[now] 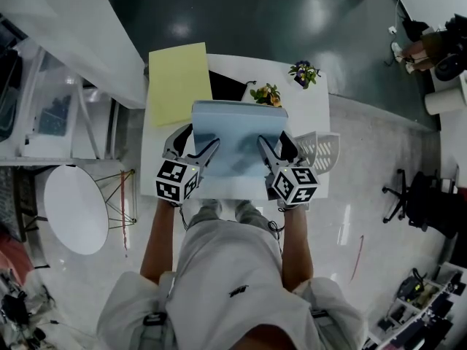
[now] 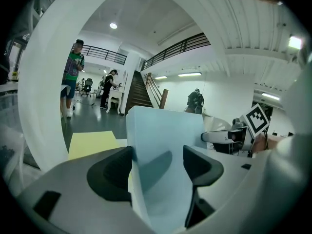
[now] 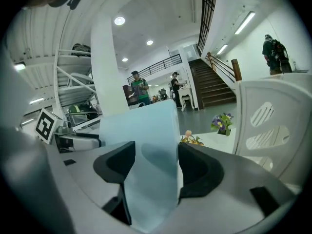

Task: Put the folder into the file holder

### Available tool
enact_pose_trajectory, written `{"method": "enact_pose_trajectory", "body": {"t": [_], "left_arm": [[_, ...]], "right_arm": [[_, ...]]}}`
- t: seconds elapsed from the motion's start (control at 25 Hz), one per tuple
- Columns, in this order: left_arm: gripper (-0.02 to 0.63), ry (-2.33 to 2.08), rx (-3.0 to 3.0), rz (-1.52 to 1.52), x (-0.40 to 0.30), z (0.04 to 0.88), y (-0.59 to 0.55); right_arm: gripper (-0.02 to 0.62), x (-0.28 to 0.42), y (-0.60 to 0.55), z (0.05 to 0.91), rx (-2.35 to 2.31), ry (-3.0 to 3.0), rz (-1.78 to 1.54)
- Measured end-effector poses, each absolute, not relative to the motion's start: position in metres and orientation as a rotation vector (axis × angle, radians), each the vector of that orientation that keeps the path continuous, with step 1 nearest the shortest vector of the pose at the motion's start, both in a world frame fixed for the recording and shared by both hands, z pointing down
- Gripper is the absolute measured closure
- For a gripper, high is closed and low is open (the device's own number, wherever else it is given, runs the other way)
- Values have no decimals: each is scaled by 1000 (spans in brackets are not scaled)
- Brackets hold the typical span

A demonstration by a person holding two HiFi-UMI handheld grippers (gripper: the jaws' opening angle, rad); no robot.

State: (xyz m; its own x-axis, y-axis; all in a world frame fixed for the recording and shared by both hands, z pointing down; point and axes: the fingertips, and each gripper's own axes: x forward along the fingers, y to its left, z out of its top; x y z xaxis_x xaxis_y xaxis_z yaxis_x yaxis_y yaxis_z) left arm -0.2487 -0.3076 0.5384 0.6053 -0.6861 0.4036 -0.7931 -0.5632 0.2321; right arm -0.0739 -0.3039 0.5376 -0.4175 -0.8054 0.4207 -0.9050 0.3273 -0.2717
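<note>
Head view: both forearms reach forward side by side, the left tongs [image 1: 198,143] and right tongs [image 1: 276,141] each clamped on the blue folder's [image 1: 237,133] near edge, above the table [image 1: 310,102].

White rectangular table [image 1: 310,111], seen from above; long edges run left to right. Yellow sheet [image 1: 179,82] lies flat at the far-left corner; its far edge overhangs the table edge. Black flat object [image 1: 228,86] just right of the sheet, touching or nearly so; kind cannot be told. Orange-yellow flowers [image 1: 266,93] near the middle of the far side; purple flowers [image 1: 304,73] at the far-right corner, apart from the orange ones. White file holder [image 1: 321,152] with slotted walls stands upright at the right edge, projecting slightly past it.
</note>
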Motion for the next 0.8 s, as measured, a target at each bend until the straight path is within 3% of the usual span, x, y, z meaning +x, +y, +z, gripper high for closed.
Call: {"method": "enact_pose_trajectory", "body": {"t": [0.8], "left_arm": [[264,-1159,2687,322,-248,511,-290]], "right_arm": [[312,-69,-289,520,1637,-2493,585]]}}
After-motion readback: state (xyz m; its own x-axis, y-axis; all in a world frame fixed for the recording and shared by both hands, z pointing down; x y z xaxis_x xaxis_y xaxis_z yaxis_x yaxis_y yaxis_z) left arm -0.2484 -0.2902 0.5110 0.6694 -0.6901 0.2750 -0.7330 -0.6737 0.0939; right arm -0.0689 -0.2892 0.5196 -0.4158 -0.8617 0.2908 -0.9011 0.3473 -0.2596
